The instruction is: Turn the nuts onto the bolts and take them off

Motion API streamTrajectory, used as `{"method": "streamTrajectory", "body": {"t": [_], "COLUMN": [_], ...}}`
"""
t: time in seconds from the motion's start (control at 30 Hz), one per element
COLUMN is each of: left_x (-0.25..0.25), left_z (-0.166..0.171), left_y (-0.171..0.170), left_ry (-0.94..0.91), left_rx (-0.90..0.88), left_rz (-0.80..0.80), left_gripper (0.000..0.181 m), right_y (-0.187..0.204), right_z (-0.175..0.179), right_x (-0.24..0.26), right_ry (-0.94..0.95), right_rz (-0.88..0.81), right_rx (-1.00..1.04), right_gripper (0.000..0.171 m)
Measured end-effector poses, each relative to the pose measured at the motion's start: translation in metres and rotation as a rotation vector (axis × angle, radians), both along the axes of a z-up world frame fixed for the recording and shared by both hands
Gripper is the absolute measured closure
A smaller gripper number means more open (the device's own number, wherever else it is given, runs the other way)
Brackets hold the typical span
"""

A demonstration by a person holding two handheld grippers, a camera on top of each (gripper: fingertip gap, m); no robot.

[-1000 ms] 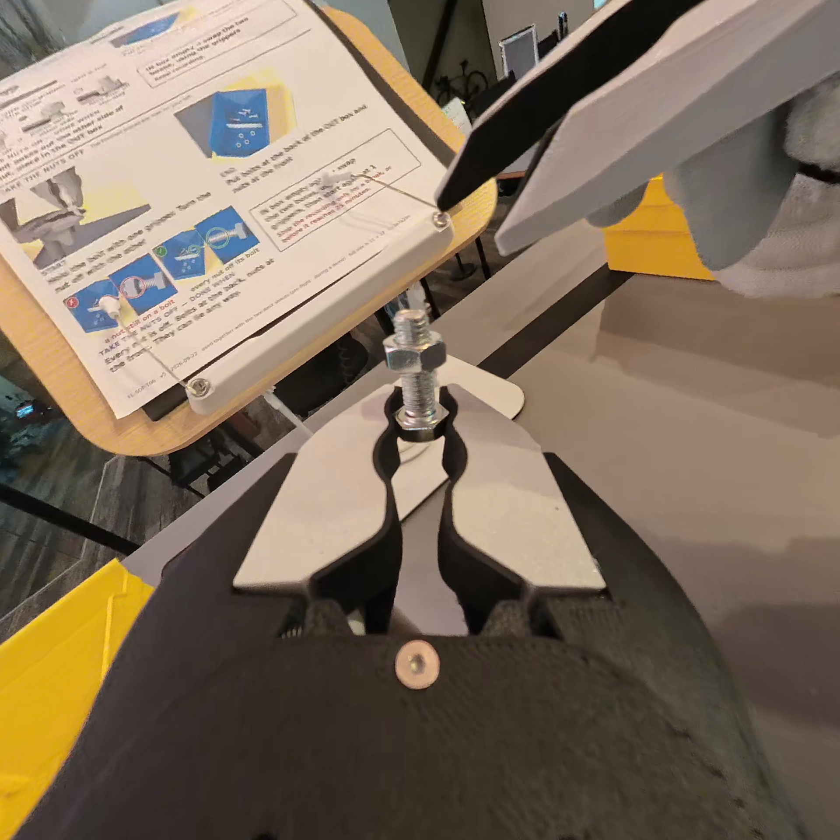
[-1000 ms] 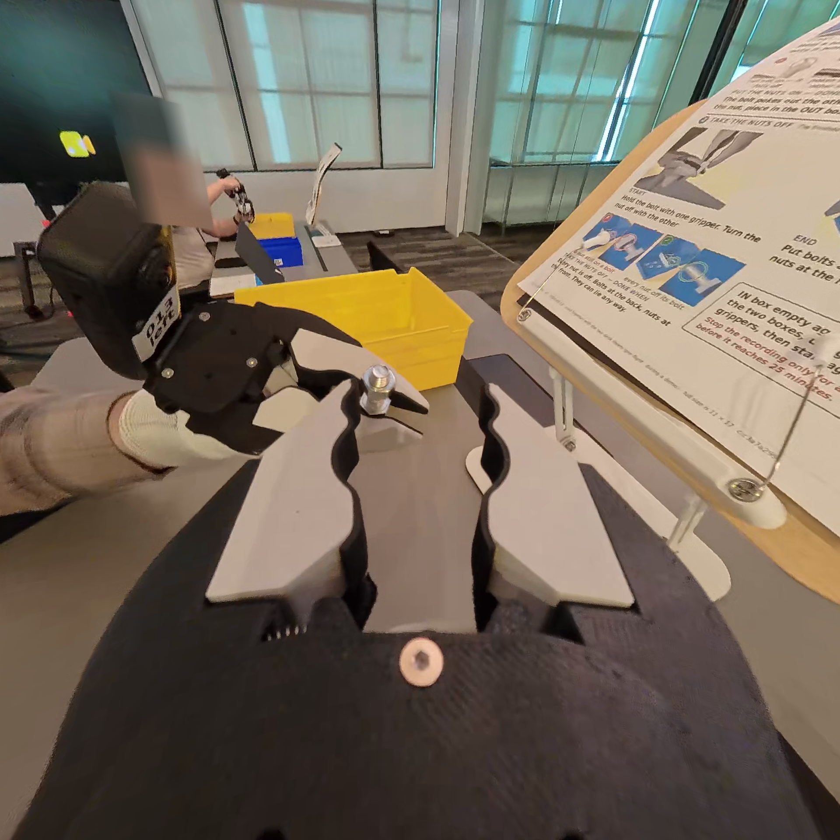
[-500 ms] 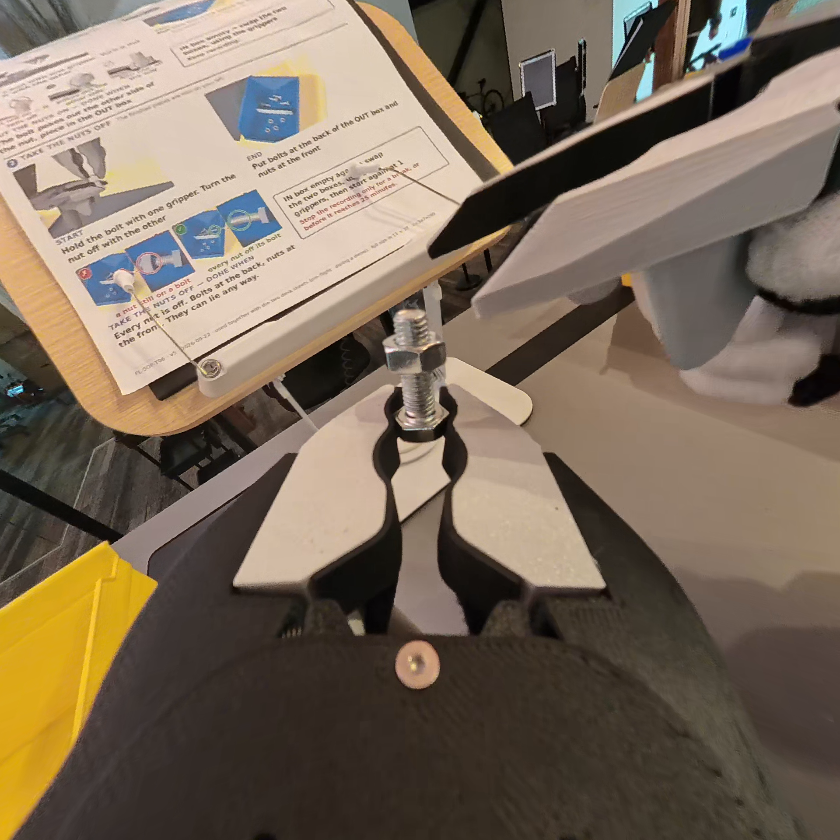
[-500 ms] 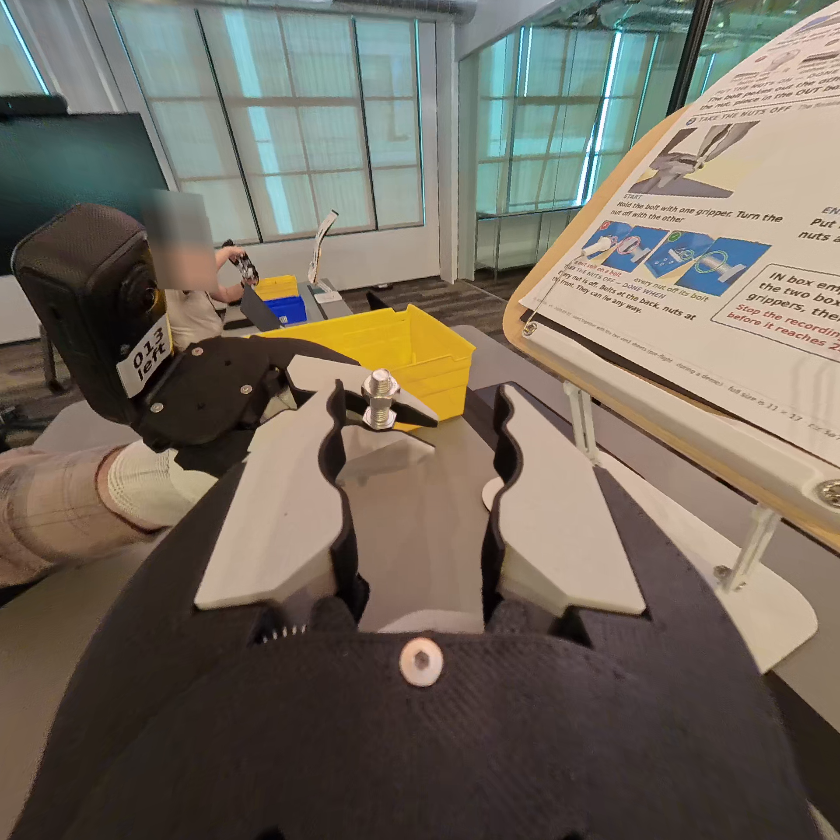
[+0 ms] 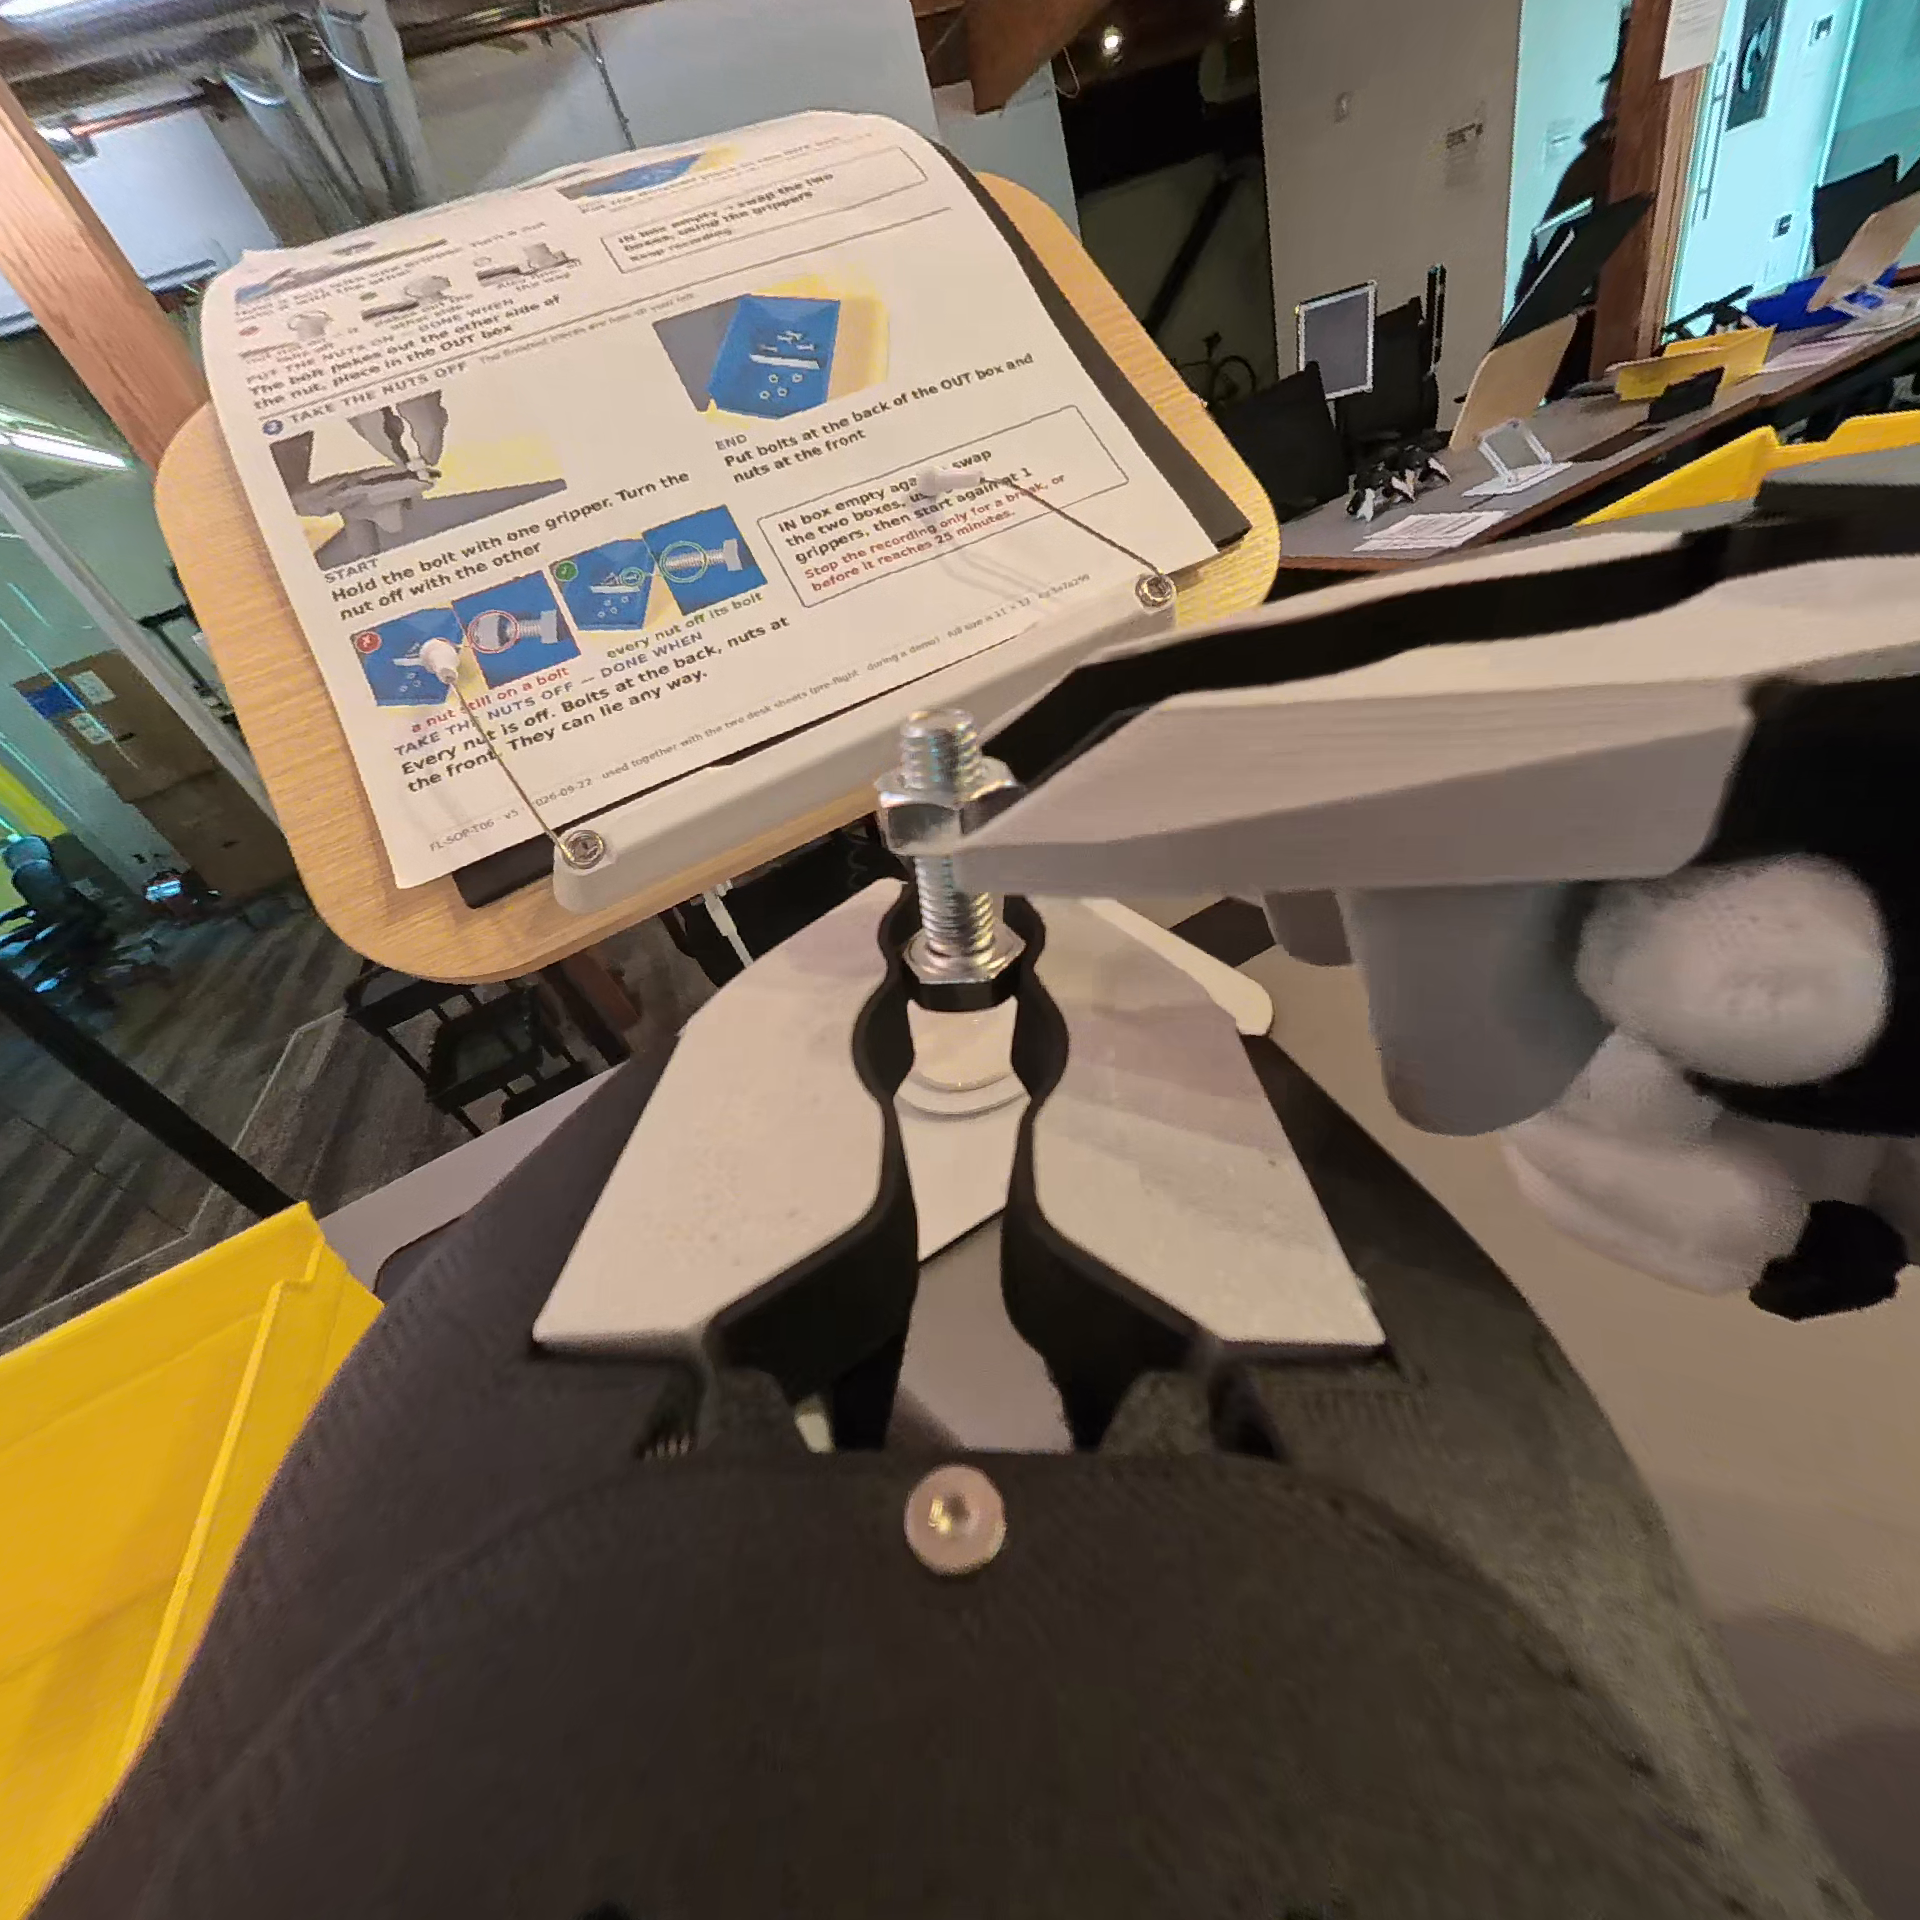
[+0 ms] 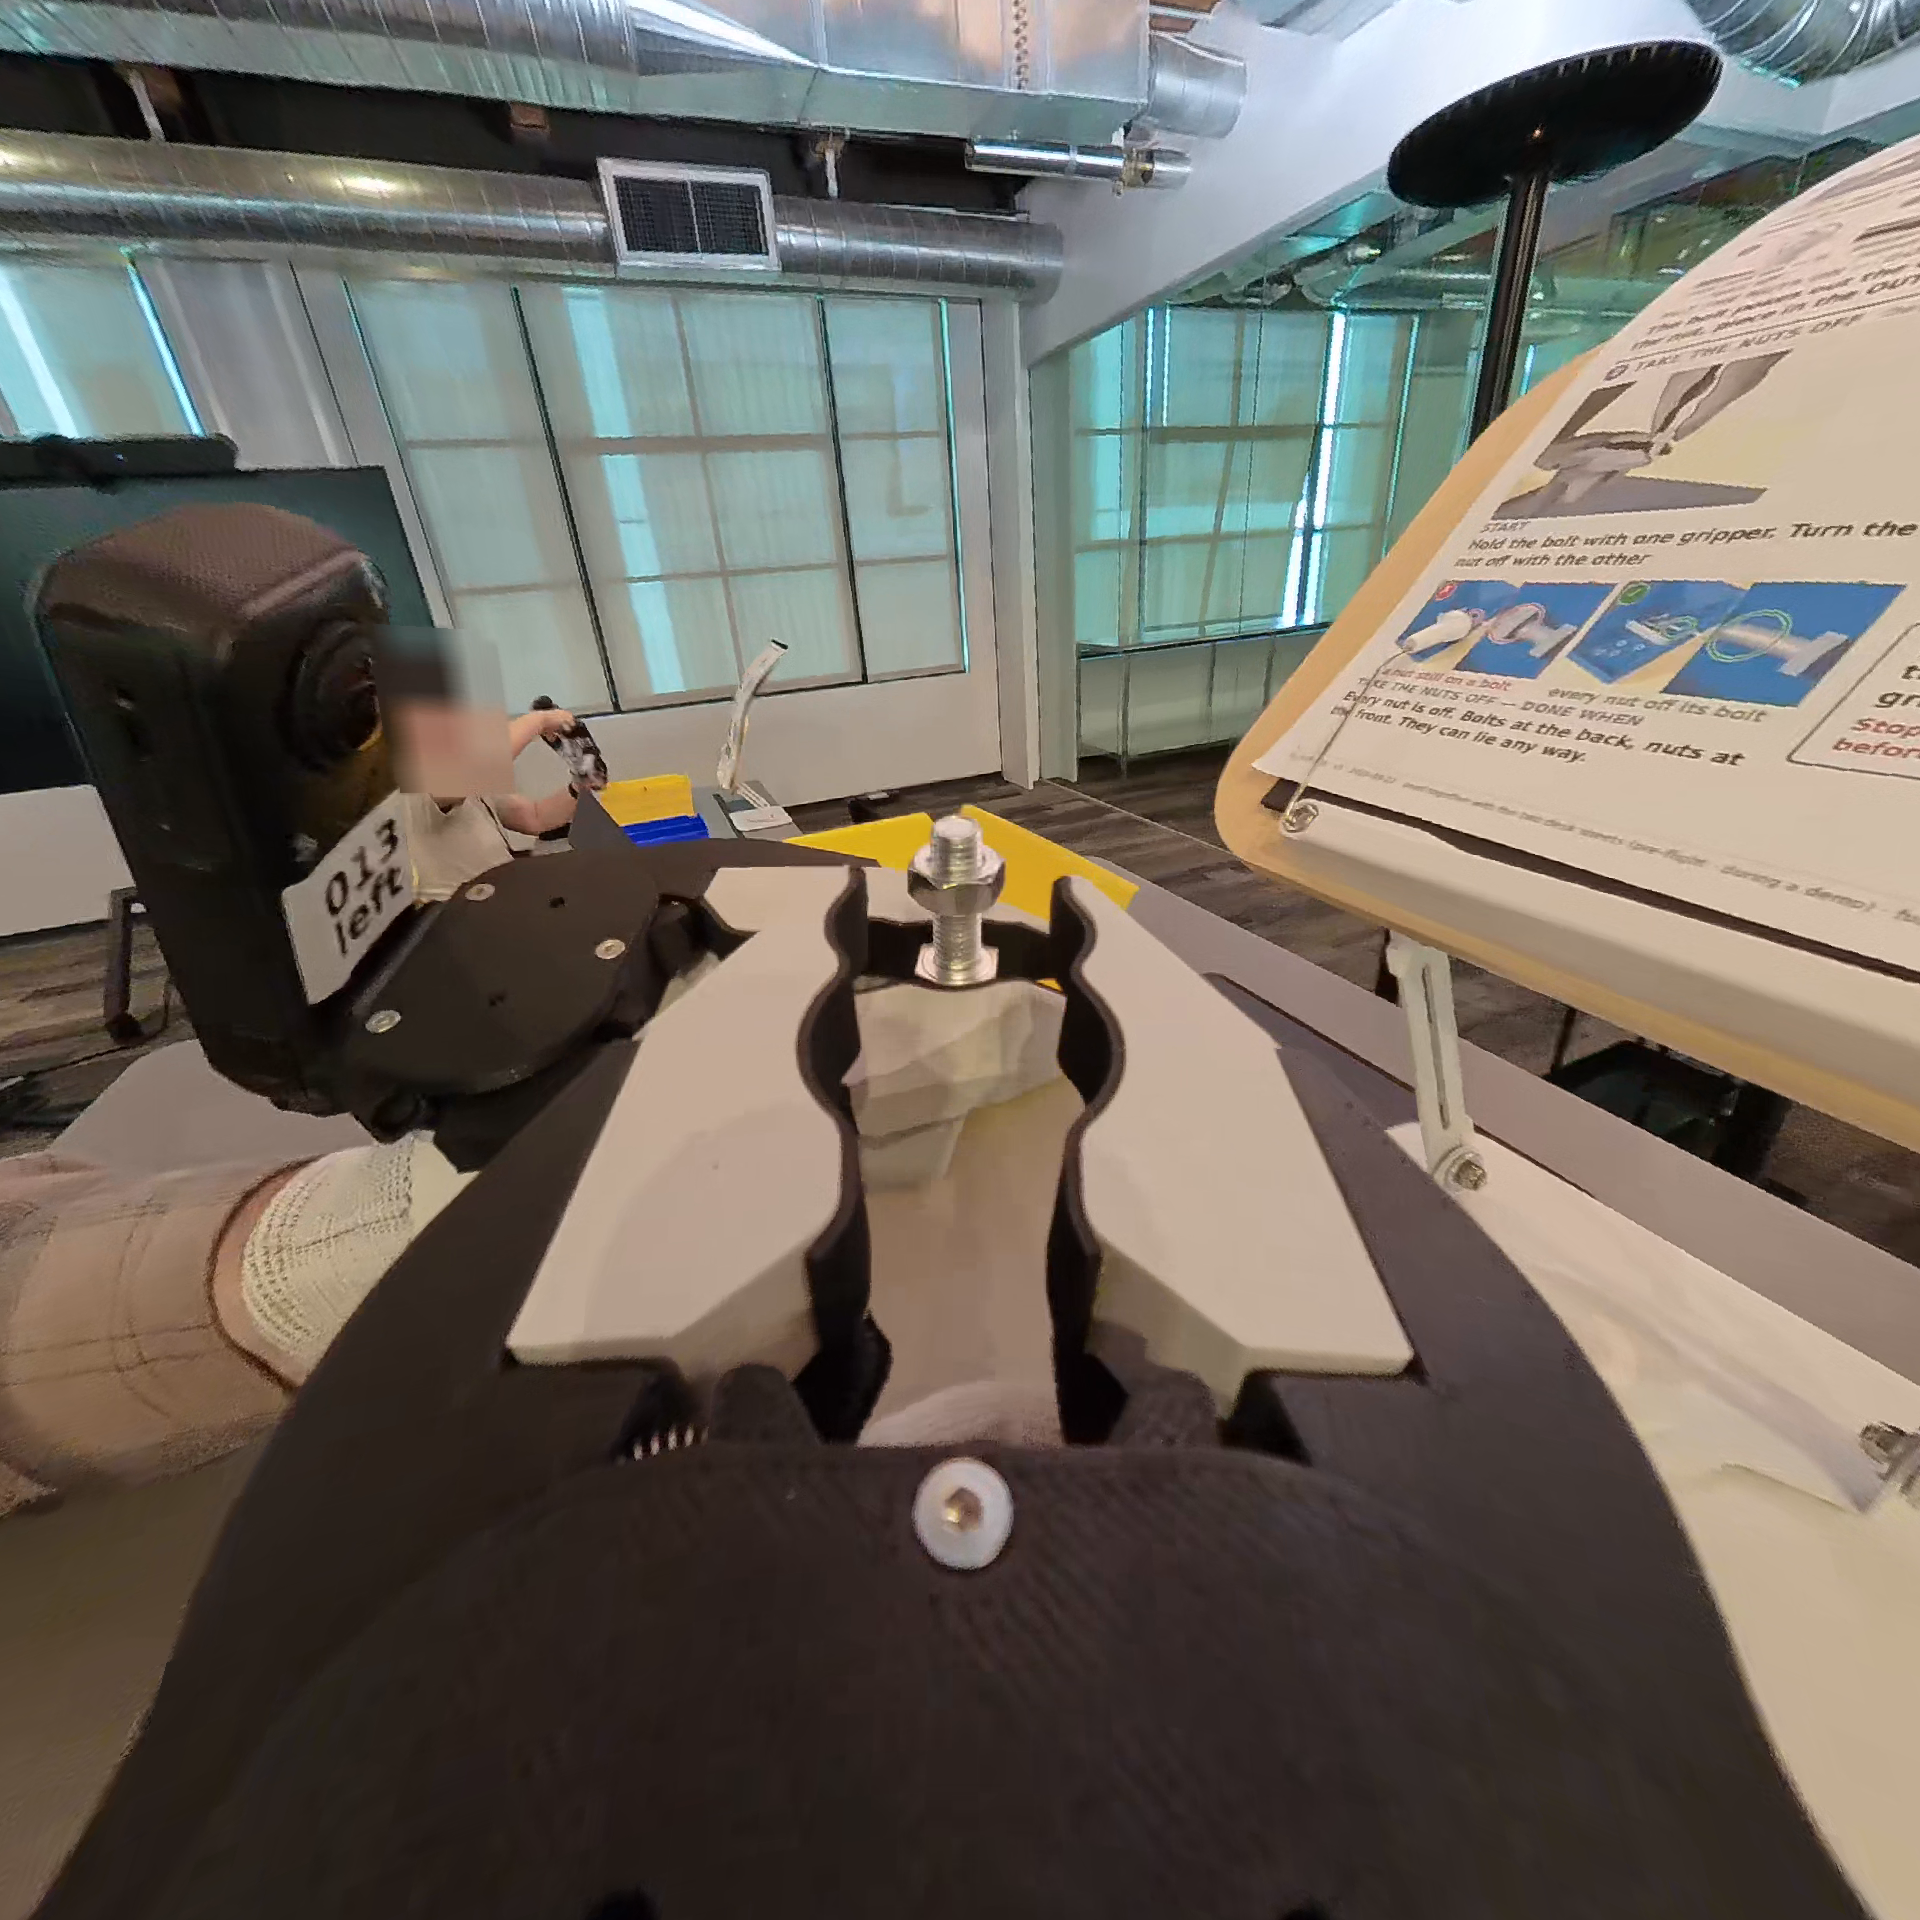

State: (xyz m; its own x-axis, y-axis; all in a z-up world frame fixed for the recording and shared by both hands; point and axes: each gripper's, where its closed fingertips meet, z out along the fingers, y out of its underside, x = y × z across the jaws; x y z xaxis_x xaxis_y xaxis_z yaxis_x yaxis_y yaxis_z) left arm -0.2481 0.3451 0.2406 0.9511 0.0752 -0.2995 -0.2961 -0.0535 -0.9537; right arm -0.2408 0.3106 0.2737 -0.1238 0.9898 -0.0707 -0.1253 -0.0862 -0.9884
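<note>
Clamping the bolt [image 5: 943,914] by its hexagonal head, the left gripper [image 5: 961,982] is holding it upright, the threaded shank pointing away from the fingertips so that the nut [image 5: 940,816] is standing free above them for the other tool to reach. Coming in from that gripper's right and straight ahead of it, the right gripper [image 6: 961,914] is bracketing the nut with its jaws parted to a moderate gap; in the right wrist view its fingertips are flanking the nut without clearly pinching it, while in the left wrist view one finger [image 5: 1351,779] is lying against the nut's side. Judging by this, the closing of the jaws for a turn is probably the step in hand. Bright zinc-plated steel is showing on both parts: the nut is sitting near the shank's free end with a few threads poking beyond it and bare thread running below it to the head. Beyond both grippers an instruction sheet [image 5: 644,468] is resting on a tilted wooden stand [image 5: 1236,488].
</note>
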Motion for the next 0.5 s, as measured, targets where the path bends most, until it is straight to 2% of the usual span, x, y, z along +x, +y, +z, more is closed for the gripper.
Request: {"method": "streamTrajectory", "body": {"t": [0.13,0.33,0.43,0.5], "left_x": [0.004,0.008,0.010,0.012], "left_z": [-0.001,0.002,0.006,0.005], "left_y": [0.000,-0.001,-0.002,-0.002], "left_ry": [0.023,0.027,0.032,0.034], "left_rx": [0.000,0.009,0.025,0.019], "left_rz": [-0.002,-0.012,-0.018,-0.020], "left_gripper": [0.166,0.166,0.166,0.166], "right_y": [-0.001,-0.001,-0.001,-0.003], "right_z": [0.003,0.006,0.006,0.005], "right_x": [0.002,0.006,0.005,0.005], "right_ry": [0.022,0.047,0.043,0.045], "right_rz": [-0.026,0.006,0.007,0.010], "right_rx": [0.023,0.009,0.008,0.023], "right_gripper": [0.155,0.155,0.146,0.154]}}
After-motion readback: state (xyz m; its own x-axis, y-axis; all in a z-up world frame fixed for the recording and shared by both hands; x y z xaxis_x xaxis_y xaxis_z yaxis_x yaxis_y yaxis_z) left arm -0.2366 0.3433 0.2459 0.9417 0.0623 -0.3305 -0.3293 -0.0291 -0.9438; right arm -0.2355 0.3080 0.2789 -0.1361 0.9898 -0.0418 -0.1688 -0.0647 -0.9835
